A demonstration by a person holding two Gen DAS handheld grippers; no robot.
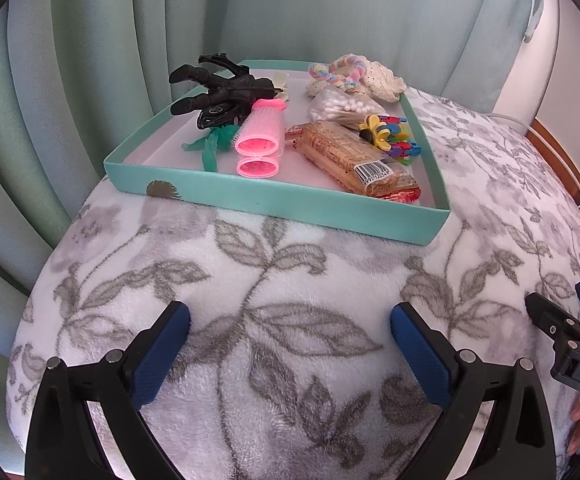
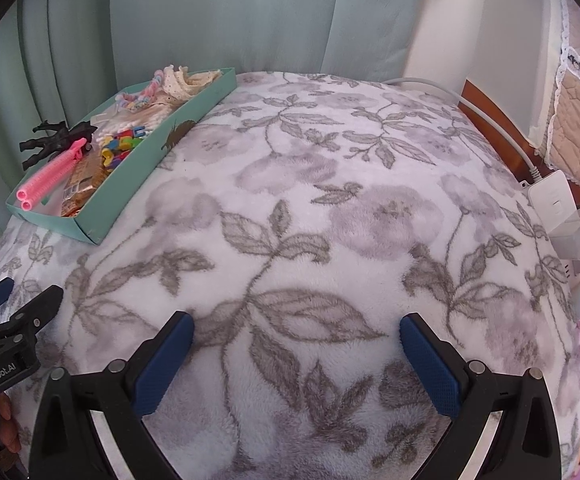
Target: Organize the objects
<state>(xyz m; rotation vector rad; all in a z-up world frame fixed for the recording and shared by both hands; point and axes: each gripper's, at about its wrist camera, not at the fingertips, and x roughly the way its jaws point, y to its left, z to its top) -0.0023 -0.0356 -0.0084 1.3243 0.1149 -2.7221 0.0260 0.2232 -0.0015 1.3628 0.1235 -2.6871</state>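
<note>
One shallow teal cardboard tray (image 1: 225, 194) sits at the far left edge of a white fleece blanket with grey leaf print (image 1: 290, 320). In it lie two pink plastic hair rollers (image 1: 258, 136), one black toy figure (image 1: 217, 88), one wrapped biscuit pack (image 1: 350, 156), one bag of cotton swabs (image 1: 342, 106) and one pastel braided band (image 1: 336, 72). The left gripper (image 1: 290, 354) and right gripper (image 2: 296, 360) both hover spread wide, holding nothing, over bare blanket

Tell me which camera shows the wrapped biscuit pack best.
The left wrist view: the biscuit pack lies close in the teal tray, with its whole length and barcode visible. In the right wrist view it sits far off, small, largely hidden behind the tray wall.
</note>
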